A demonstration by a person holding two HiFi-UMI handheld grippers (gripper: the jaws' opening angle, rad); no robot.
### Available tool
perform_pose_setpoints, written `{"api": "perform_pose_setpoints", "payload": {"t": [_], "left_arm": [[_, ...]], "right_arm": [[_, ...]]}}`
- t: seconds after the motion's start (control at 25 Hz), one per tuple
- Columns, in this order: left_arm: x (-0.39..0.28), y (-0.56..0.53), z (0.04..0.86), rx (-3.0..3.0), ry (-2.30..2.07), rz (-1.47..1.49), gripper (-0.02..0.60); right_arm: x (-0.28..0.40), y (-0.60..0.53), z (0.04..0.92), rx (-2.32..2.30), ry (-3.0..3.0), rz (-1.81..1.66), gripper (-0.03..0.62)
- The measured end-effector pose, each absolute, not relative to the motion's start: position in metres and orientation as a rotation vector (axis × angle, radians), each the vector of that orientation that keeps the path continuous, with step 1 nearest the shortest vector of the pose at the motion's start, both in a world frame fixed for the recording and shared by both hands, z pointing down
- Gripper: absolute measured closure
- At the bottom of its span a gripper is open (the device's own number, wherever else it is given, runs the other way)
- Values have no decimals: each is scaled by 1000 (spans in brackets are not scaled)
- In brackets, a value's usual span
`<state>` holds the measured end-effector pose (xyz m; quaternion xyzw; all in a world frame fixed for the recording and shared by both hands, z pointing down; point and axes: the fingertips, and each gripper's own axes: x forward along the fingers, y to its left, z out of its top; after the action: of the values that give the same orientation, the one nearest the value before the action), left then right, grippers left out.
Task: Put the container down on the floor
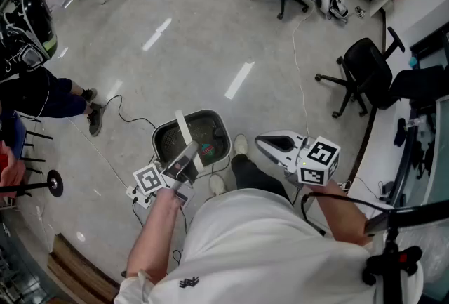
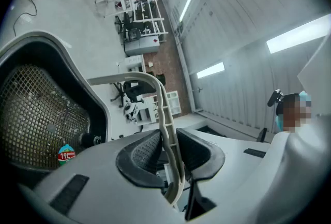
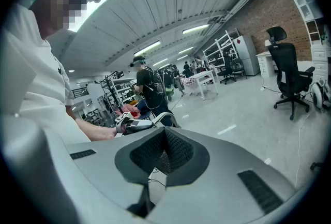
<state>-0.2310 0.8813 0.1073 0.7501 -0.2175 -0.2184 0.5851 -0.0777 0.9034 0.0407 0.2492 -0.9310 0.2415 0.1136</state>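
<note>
Our left gripper (image 2: 168,151) pinches the white handle (image 2: 164,109) of the grey container (image 1: 158,143), just ahead of our shoes (image 1: 240,144). Our right gripper's (image 3: 164,151) fingers are closed and hold nothing.

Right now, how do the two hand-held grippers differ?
The left hand-held gripper clamps the white handle of the container; the right hand-held gripper is shut on nothing. The left sits at the container's edge; the right is off beside it. Both carry marker cubes.
</note>
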Motion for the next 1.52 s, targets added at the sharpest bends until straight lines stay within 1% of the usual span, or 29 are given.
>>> {"api": "perform_pose_setpoints", "payload": {"t": [0.16,0.4,0.64,0.96,1.0,1.08,1.28,1.52], "left_arm": [[-204,842,104,1774,-480,-506,488],[-154,746,106,1768,-471,-472,488],[-122,673,95,1817,-433,-481,491],[-85,547,98,1809,-407,-475,492],[-83,535,102,1804,-401,-472,491],[-79,509,111,1796,-382,-465,491],[-67,426,132,1761,-317,-414,491],[-66,329,160,1786,-258,-324,491]], "right_arm": [[-61,861,46,729,-2747,708,579],[-24,758,52,694,-2762,680,579],[-2,702,58,625,-2779,683,579],[22,600,61,768,-2791,713,574],[22,590,65,787,-2786,717,563],[22,567,72,823,-2774,714,478],[28,482,85,933,-2699,766,474],[26,378,84,1061,-2660,785,475]]}}
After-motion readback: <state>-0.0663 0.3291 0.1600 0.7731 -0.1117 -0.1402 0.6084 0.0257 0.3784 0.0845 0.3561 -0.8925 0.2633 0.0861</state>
